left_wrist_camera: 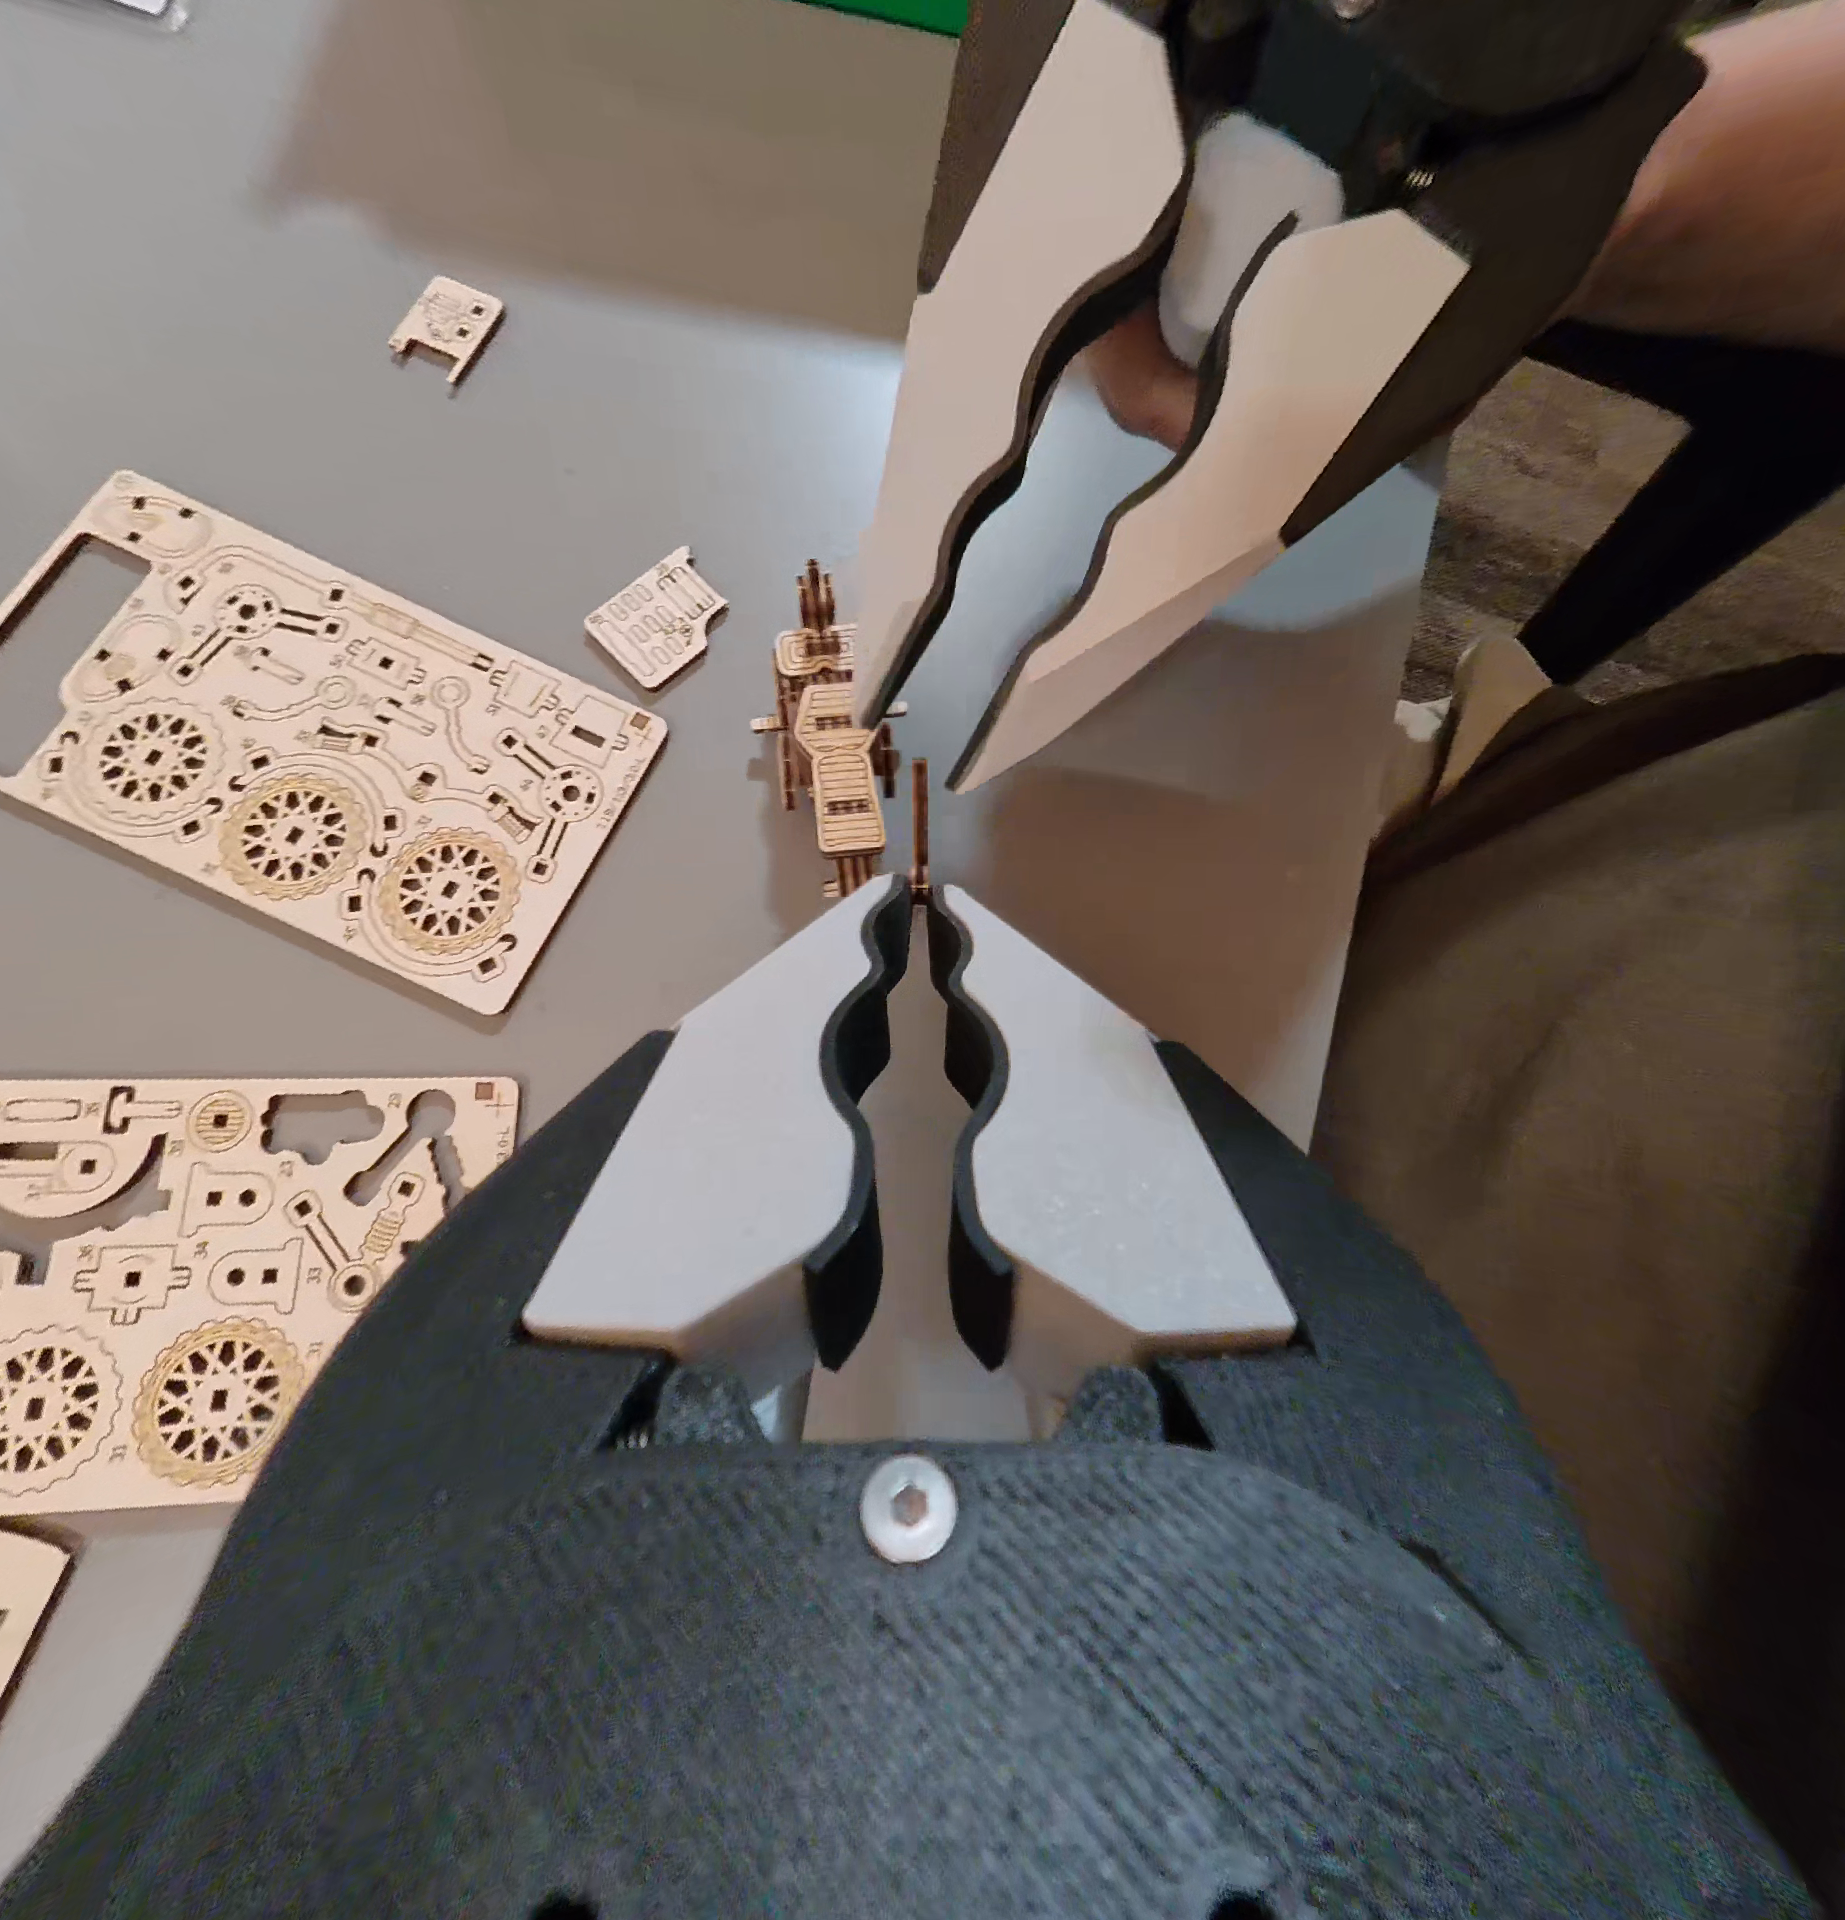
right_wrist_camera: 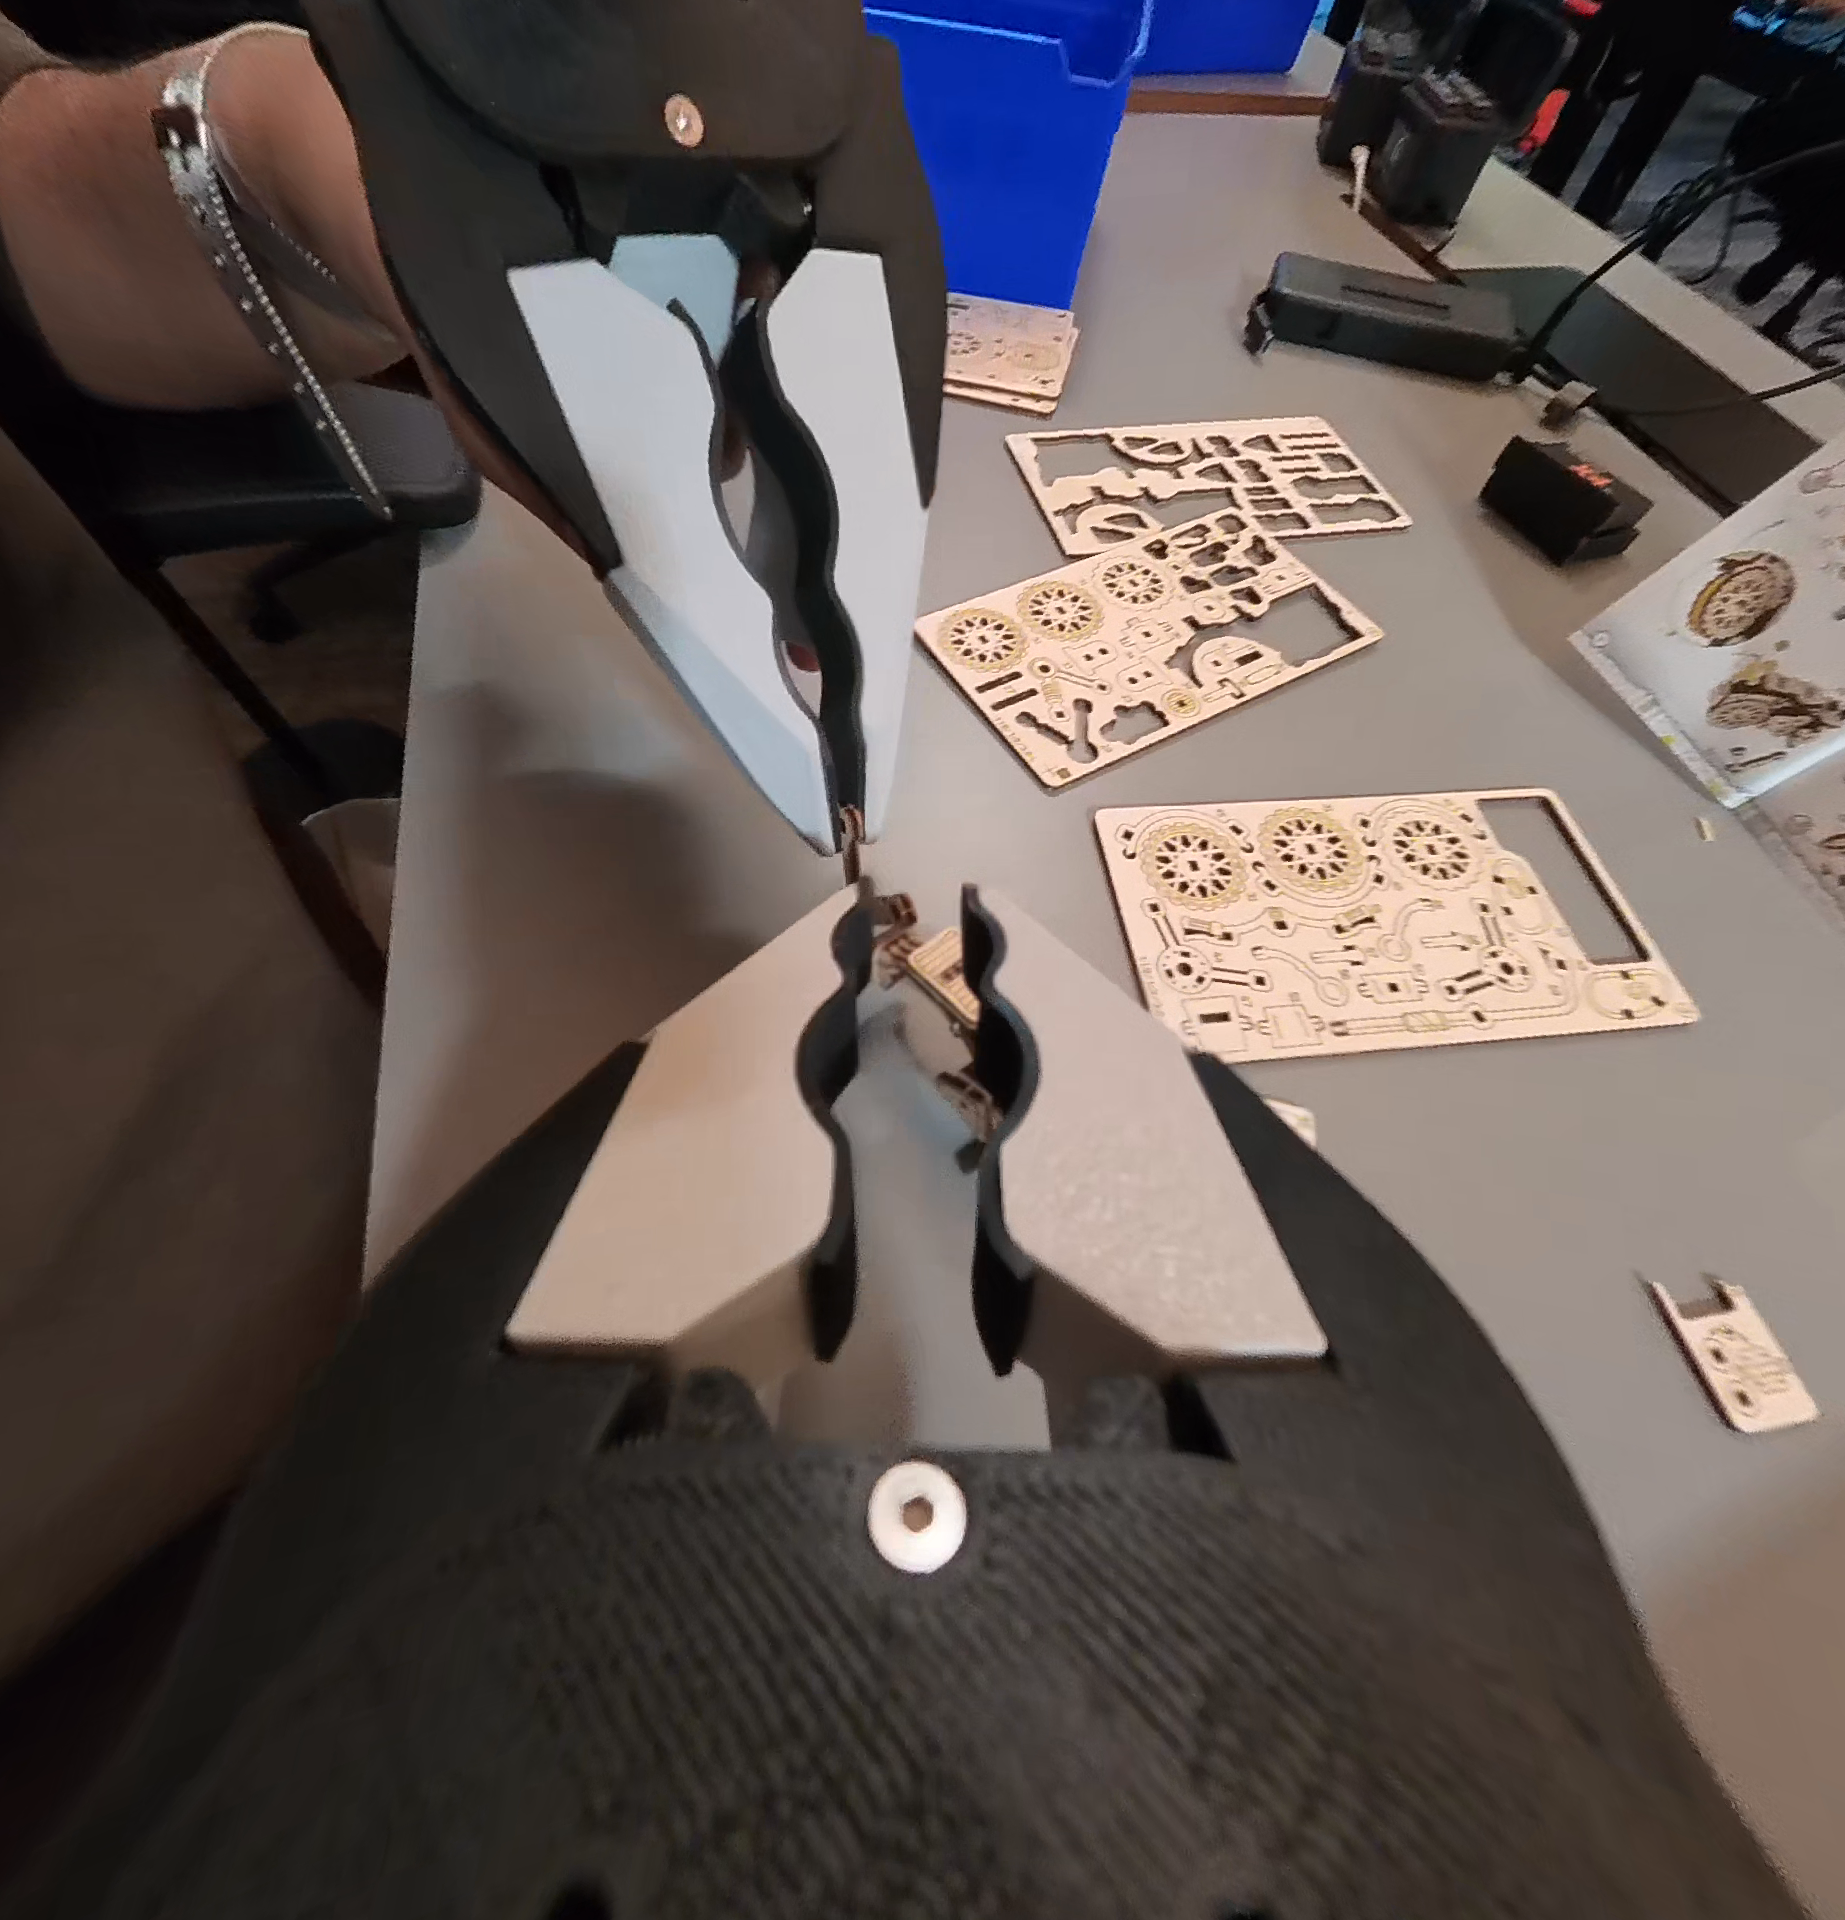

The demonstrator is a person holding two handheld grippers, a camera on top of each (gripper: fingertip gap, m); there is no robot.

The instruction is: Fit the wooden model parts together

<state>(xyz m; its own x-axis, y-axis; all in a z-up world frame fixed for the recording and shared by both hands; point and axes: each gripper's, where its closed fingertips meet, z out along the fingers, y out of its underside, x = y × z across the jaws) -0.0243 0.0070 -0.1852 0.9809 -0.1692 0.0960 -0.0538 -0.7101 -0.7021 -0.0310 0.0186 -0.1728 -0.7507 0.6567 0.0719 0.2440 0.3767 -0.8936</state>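
Observation:
My left gripper [left_wrist_camera: 918, 899] is shut on a thin dark wooden piece [left_wrist_camera: 919, 821] that stands upright out of its tips. In the right wrist view it comes down from the top [right_wrist_camera: 845, 826] with the piece [right_wrist_camera: 851, 847] at its tip. The small partly built wooden model [left_wrist_camera: 835, 758] lies on the grey table [left_wrist_camera: 606, 436] just left of the piece. My right gripper [right_wrist_camera: 916, 904] is open, and the model [right_wrist_camera: 944, 982] shows between and below its fingers. In the left wrist view the right gripper [left_wrist_camera: 913, 748] has one fingertip against the model.
Laser-cut wooden sheets [left_wrist_camera: 305, 748] [left_wrist_camera: 170, 1299] lie left of the model, with loose parts [left_wrist_camera: 447, 324] [left_wrist_camera: 658, 629]. Farther sheets [right_wrist_camera: 1385, 914] [right_wrist_camera: 1136, 655], a blue bin [right_wrist_camera: 1001, 135], black devices [right_wrist_camera: 1385, 312] and a booklet [right_wrist_camera: 1780, 623] lie beyond. The table edge [left_wrist_camera: 1354, 831] is close. Only a small space, under 4 cm, lies between the two pairs of fingers.

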